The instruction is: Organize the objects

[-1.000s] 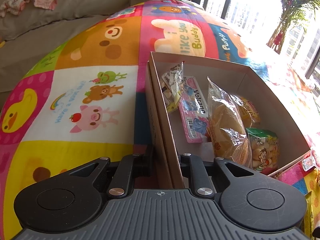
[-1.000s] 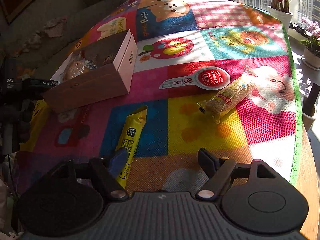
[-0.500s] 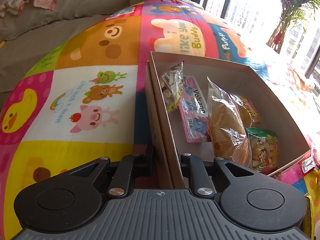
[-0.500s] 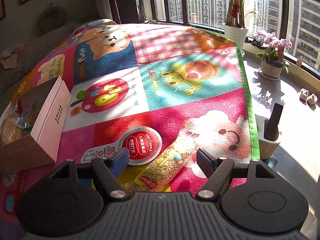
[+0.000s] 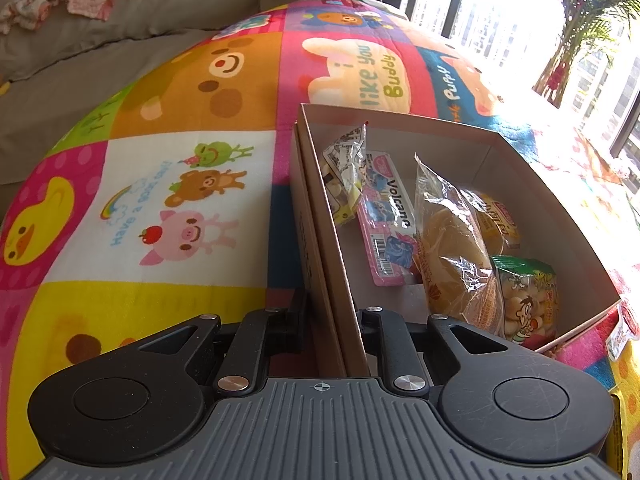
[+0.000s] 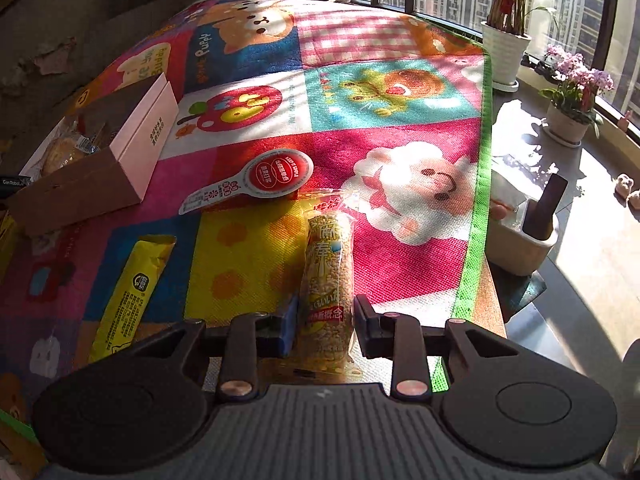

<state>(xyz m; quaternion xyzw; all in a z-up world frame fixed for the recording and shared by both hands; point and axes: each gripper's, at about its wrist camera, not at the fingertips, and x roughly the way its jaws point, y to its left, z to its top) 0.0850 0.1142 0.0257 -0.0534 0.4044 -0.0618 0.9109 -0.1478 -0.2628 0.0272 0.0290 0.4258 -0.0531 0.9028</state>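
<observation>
Packet (image 6: 329,276) lies lengthwise between closing R fingers (image 6: 289,326), pointing away.

I see my left gripper (image 5: 332,328) pinching the near wall of the brown box (image 5: 532,184). One finger is outside the wall and one is inside. The box sits on a bright mat (image 5: 160,184) with animal pictures. Inside the box lie a pink Volcano pack (image 5: 388,224), a clear bread bag (image 5: 452,252) and a green snack bag (image 5: 528,296).
</observation>
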